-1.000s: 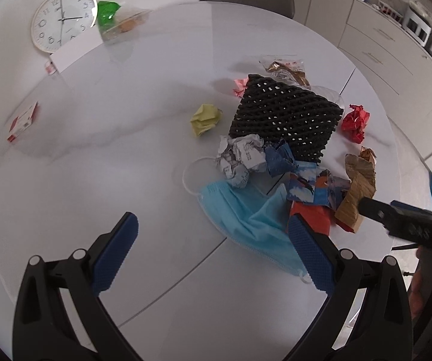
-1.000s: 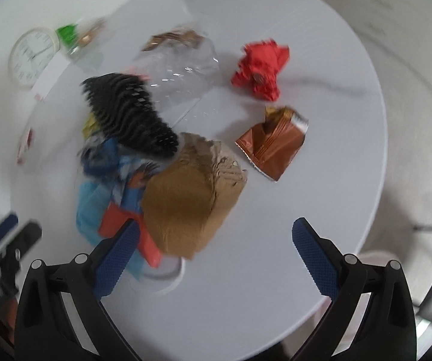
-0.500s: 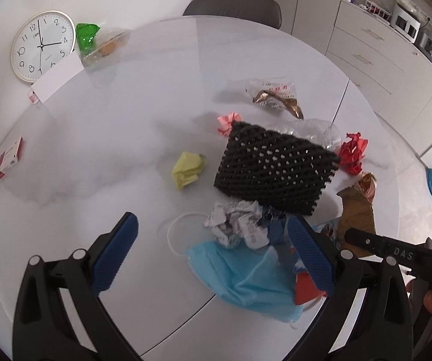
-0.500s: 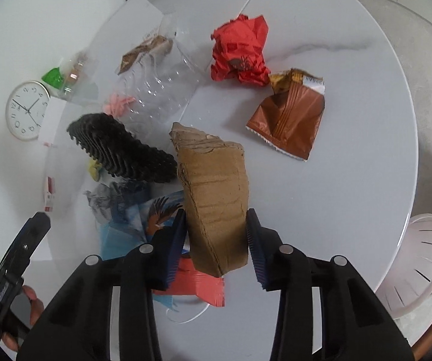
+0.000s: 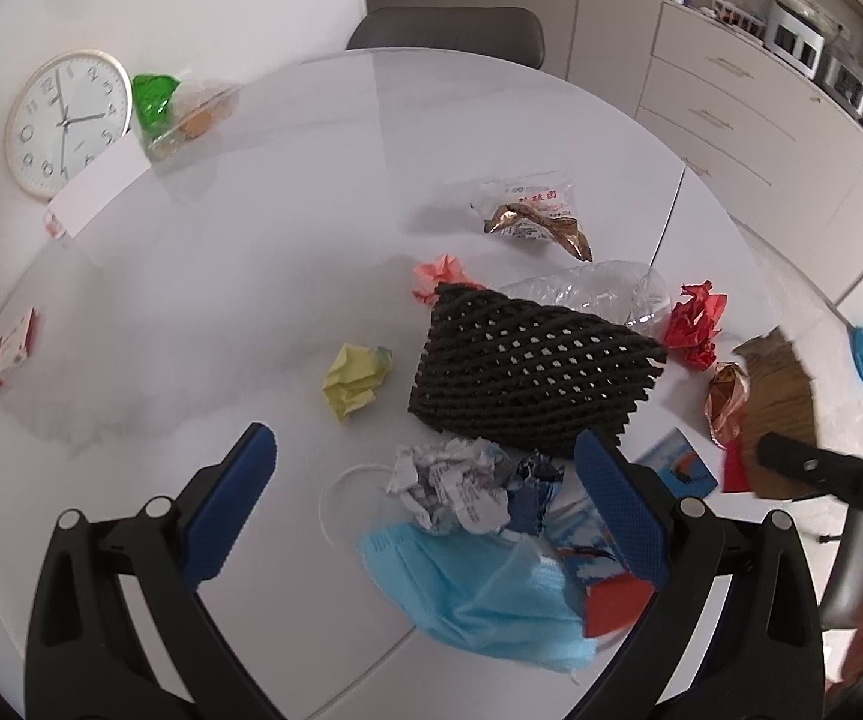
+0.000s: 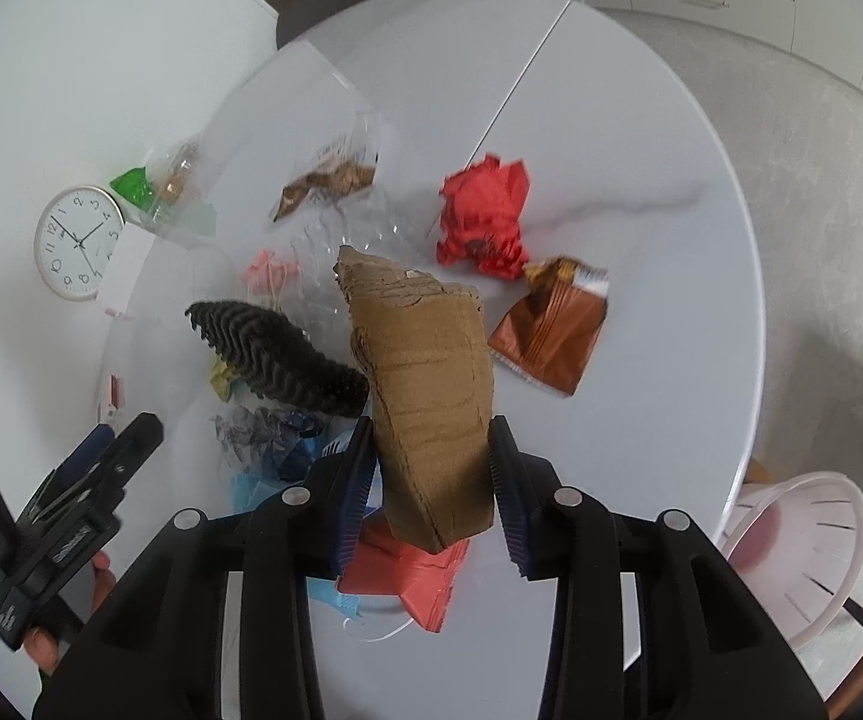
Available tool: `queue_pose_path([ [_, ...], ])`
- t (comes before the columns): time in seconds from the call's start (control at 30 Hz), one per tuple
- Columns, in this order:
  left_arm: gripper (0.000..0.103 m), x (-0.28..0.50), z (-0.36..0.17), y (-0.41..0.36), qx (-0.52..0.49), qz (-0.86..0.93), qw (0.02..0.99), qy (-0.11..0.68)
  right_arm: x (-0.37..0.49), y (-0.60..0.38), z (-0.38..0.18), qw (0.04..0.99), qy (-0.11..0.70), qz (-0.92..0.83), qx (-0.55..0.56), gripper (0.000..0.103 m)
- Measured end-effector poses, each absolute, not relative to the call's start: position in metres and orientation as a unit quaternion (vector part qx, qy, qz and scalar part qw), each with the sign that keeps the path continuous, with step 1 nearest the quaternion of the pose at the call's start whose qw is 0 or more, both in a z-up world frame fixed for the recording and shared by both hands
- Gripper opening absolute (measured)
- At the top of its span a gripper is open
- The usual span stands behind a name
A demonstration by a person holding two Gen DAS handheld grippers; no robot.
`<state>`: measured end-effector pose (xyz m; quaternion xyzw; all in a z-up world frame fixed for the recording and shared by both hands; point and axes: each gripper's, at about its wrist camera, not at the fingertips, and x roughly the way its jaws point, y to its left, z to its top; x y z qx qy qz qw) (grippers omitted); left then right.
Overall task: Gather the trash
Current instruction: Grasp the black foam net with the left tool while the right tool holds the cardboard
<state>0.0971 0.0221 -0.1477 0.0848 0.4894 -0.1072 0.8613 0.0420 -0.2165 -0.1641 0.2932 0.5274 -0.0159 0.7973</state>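
My right gripper (image 6: 431,480) is shut on a brown cardboard piece (image 6: 425,384) and holds it above the white round table (image 6: 641,360); the cardboard also shows in the left wrist view (image 5: 779,396). My left gripper (image 5: 425,498) is open and empty above a crumpled white paper (image 5: 449,486) and a blue face mask (image 5: 479,588). Trash lies on the table: a black foam net (image 5: 521,372), a yellow paper ball (image 5: 353,381), a red paper ball (image 6: 482,222), a brown snack wrapper (image 6: 551,330), a clear crushed bottle (image 5: 587,291).
A pink basket (image 6: 803,546) stands on the floor at the table's right. A wall clock (image 5: 65,120), a white card and a green packet (image 5: 155,99) lie at the table's far left. A grey chair (image 5: 443,30) stands behind the table.
My right gripper closed on the cardboard piece and lifted it off the table. My left gripper drew back and rose a little, staying open.
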Motion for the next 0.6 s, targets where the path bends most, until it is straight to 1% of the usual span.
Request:
queue_pose_path([
  [0.47,0.095,0.152,-0.169,0.025,0.121,-0.176,0.857,0.469,0.034,-0.238,-0.133,0.811,0.507,-0.074,0.284,0.038],
  [0.6,0.095,0.161,-0.176,0.024,0.133,-0.232,0.854,0.447,0.03,-0.242,-0.131,0.807,0.508,-0.09,0.287,0.038],
])
